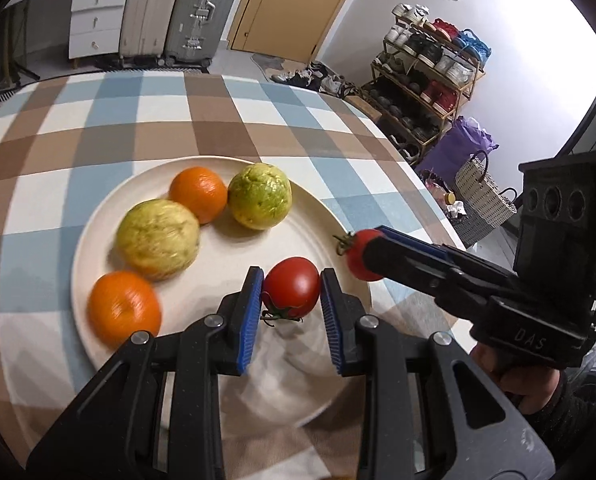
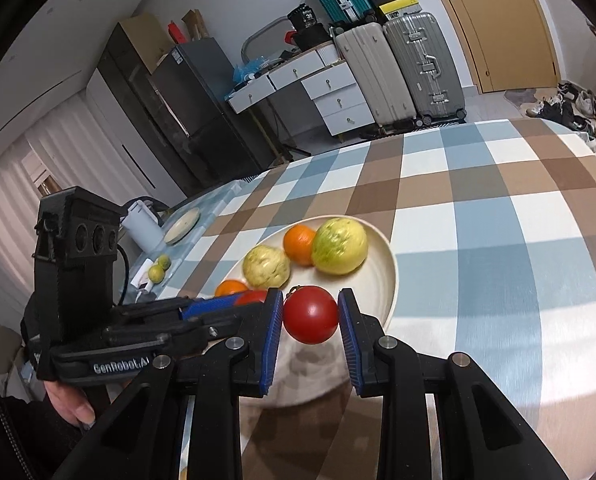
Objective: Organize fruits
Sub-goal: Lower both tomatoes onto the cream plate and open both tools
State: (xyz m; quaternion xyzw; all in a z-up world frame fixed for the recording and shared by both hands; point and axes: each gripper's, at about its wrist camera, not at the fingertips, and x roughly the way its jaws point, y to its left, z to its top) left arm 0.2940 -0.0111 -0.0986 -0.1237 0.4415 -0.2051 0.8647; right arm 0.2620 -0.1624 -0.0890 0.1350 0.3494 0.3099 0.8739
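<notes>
A cream plate (image 1: 201, 168) on the checked tablecloth holds two oranges (image 1: 197, 192) (image 1: 123, 308) and two yellow-green fruits (image 1: 259, 194) (image 1: 157, 240). My left gripper (image 1: 291, 290) is shut on a red tomato (image 1: 291, 286) with a green stem, held over the plate's near side. My right gripper (image 2: 310, 316) is shut on another red tomato (image 2: 311, 314) over the plate's near rim (image 2: 390, 264). In the left wrist view the right gripper reaches in from the right with its tomato (image 1: 358, 256) at the plate's right rim. The left gripper's fingers (image 2: 209, 305) show at left in the right wrist view.
The table (image 1: 298, 120) has a blue, brown and white checked cloth. At its far left end lie a small plate (image 2: 182, 226), a white jug (image 2: 139, 224) and two small green fruits (image 2: 159, 268). A shoe rack (image 1: 426, 76), bags, suitcases (image 2: 398, 68) and drawers stand beyond the table.
</notes>
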